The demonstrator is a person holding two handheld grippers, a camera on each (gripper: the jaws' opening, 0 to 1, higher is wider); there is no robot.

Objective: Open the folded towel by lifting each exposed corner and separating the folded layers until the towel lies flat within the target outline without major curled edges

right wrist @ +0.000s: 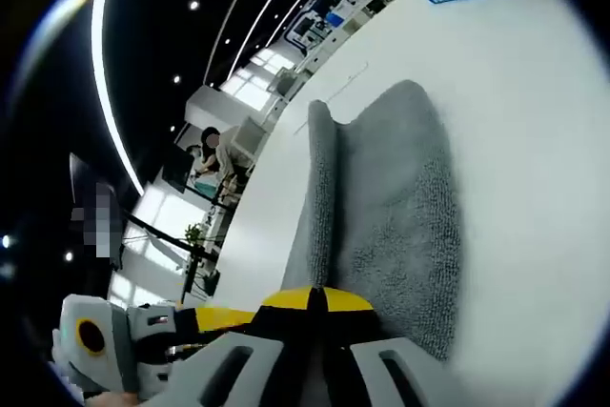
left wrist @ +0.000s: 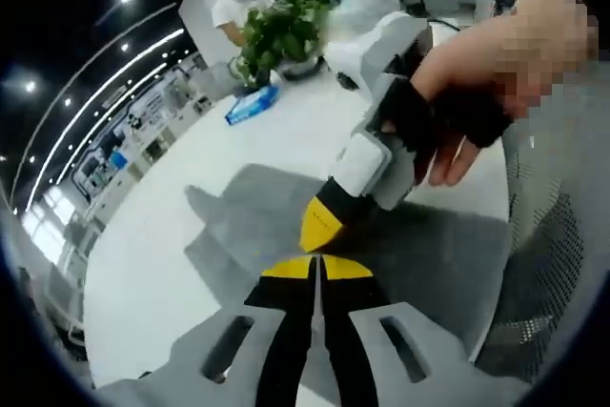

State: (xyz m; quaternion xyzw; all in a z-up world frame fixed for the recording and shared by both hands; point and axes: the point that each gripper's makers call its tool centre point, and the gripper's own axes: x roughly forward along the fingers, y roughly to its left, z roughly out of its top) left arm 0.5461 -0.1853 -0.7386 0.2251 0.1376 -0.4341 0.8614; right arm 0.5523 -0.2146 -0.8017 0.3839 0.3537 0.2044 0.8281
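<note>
Left gripper [left wrist: 315,269] pressed together on grey towel [left wrist: 248,221]; right gripper [right wrist: 315,300] pinching same towel near fold ridge. Risk: both layers caught together, towel drags across white table [left wrist: 152,264], edge curls.

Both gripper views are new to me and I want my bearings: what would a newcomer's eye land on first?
In the left gripper view, the right claw, gripped by a person's hand, meets the left claw over the grey towel on the white table. Behind stand a potted plant and a blue packet. In the right gripper view the towel's folded layers stretch away.
</note>
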